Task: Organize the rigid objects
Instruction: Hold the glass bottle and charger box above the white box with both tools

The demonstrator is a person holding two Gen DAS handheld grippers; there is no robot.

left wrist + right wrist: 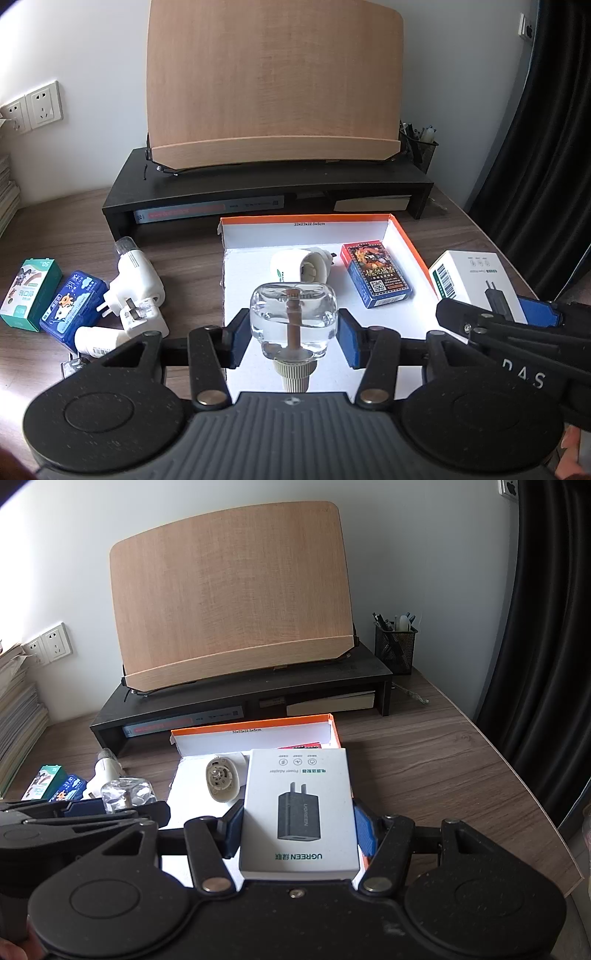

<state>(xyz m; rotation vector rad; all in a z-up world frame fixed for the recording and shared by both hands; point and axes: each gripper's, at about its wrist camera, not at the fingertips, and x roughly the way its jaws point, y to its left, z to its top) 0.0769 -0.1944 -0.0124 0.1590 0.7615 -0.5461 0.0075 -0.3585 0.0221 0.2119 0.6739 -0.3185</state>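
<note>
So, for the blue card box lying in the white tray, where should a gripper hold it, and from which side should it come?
Probably from above, closing on the two long edges of the blue card box. It lies flat on the floor of the white tray, so only its narrow width suits the jaws. The white plug-in holder is apart on its left, and there is a gap to the tray's orange wall on its right, so both fingers should fit.

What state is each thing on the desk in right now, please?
Left gripper: shut on refill bottle.
Right gripper: shut on charger box.
Tray: open, holding card deck and a vaporizer on its side.
Plugs: loose on desk, outside tray.
Two small boxes: outside tray, closed.
</note>
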